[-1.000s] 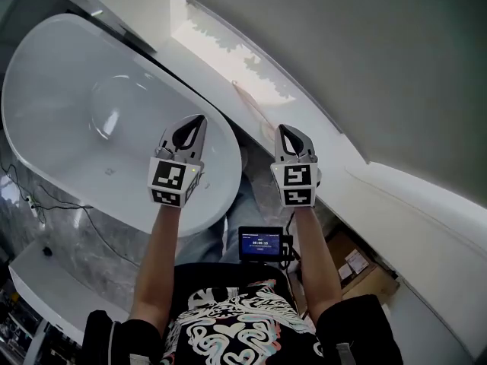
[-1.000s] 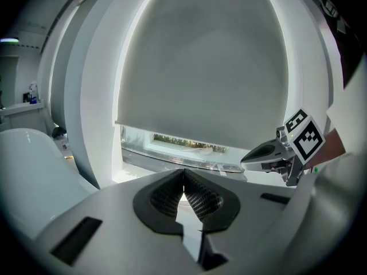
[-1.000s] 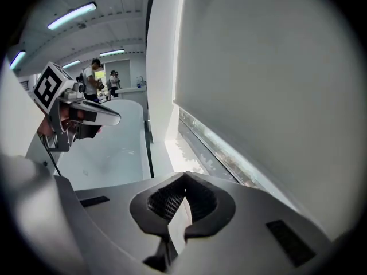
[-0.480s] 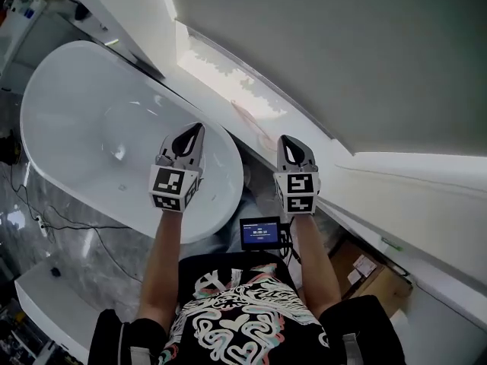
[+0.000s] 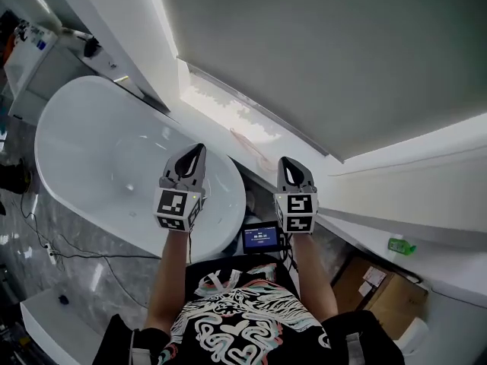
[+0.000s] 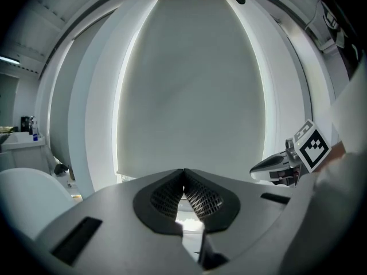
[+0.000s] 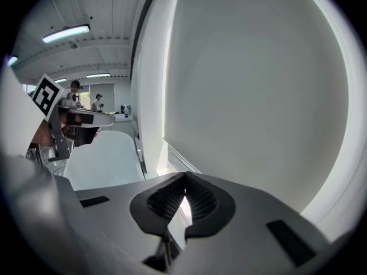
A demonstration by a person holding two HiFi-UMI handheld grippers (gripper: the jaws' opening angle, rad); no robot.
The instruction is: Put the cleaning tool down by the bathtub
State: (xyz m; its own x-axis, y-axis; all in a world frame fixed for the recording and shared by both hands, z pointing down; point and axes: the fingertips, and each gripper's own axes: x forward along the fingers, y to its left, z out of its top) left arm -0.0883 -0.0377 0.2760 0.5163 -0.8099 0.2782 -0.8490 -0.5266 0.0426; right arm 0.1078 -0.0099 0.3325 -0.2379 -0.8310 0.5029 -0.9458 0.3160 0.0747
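Judged likely done: tool not held, possibly the pale pink strip (image 5: 249,144) on ledge (image 5: 207,102) at 12 o'clock, beside tub (image 5: 91,150); check for flat, stable rest before leaving. Noted left gripper (image 5: 200,149) and right gripper (image 5: 287,161) closed tip to tip, gripping and touching nothing, above tub's near end.

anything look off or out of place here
Nothing looks spilled, askew or damaged. The bathtub looks clean and empty. The only oddity: the left tongs and right tongs are both shut with nothing between them.
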